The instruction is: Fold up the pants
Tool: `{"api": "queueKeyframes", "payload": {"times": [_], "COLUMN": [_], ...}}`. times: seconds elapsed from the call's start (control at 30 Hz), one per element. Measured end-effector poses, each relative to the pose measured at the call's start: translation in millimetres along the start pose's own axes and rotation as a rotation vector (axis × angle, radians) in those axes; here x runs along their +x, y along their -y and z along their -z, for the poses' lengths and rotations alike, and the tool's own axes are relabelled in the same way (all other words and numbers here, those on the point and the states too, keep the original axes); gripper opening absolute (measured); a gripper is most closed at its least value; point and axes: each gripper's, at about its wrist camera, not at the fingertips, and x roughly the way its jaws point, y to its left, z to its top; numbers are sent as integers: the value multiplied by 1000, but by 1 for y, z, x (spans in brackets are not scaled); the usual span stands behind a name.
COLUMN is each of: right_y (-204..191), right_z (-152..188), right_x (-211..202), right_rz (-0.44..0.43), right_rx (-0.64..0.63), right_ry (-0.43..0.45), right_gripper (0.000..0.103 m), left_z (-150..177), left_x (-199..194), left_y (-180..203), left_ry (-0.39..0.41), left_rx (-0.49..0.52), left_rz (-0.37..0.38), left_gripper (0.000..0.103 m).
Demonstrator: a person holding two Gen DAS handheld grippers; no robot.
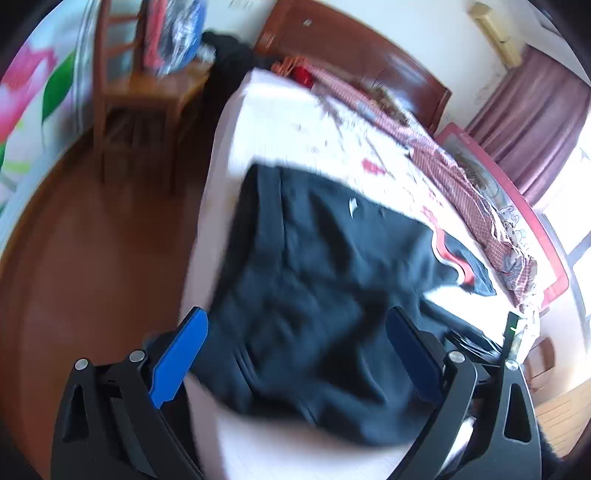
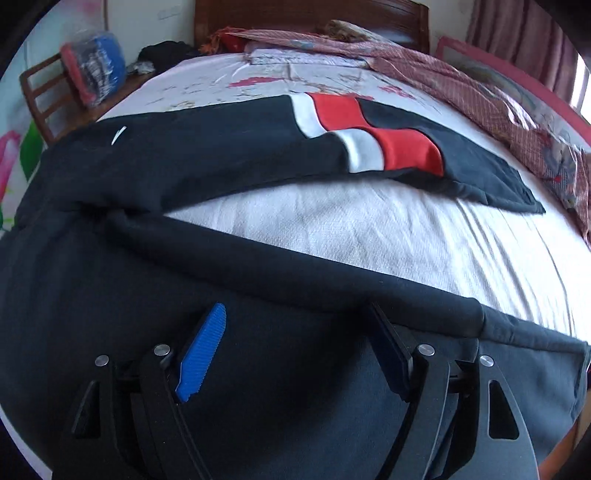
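Dark navy pants [image 2: 207, 155] with a red and white band lie spread on the bed, legs apart in a V. In the left wrist view the pants [image 1: 314, 280] show their waistband at the bed's left edge. My left gripper [image 1: 297, 321] is open above the waist end, holding nothing. My right gripper [image 2: 297, 314] is open above the near leg [image 2: 295, 280], whose cuff lies to the right; its fingers [image 2: 201, 354] hover over the cloth.
The white bedsheet [image 2: 369, 229] shows between the legs. A checked blanket [image 2: 461, 85] lies along the far side by the wooden headboard [image 2: 314, 14]. A wooden chair [image 1: 136, 85] with a bag stands left of the bed on the brown floor [image 1: 92, 258].
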Motion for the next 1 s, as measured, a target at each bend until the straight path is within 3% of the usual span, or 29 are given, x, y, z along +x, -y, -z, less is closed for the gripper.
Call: {"api": "queueKeyframes", "payload": {"times": [0.1, 0.2, 0.27, 0.33, 0.47, 0.67, 0.73, 0.83, 0.93, 1.0], "right_y": [-10, -16, -17, -21, -35, -59, -64, -70, -73, -73], "right_z": [3, 14, 22, 26, 25, 9, 5, 3, 3, 4], "right_x": [-27, -49, -57, -61, -58, -45, -42, -41, -43, -44], "right_rz": [-49, -88, -113, -137, -165, -207, -227, -249, -251, -255], "right_rx": [28, 58, 96, 126, 128, 116, 114, 107, 95, 101], "right_ry": [32, 13, -18, -47, -89, -111, -119, -126, -127, -129], "right_gripper": [75, 75, 75, 75, 75, 75, 75, 75, 75, 75], "left_z": [-47, -79, -93, -107, -127, -121, -118, -114, -119, -120], "left_x": [34, 85, 118, 139, 168, 193, 201, 212, 215, 208], "left_y": [-11, -11, -11, -14, -31, -32, -29, -27, -33, -34], "left_ry": [85, 47, 2, 0, -45, -127, -164, -193, -197, -187], "left_rx": [202, 441, 535, 546, 462, 473, 489, 518, 468, 459], "left_rz": [-70, -126, -123, -82, 58, 181, 230, 233, 242, 241], "left_gripper": [97, 97, 97, 97, 97, 93, 81, 77, 62, 46]}}
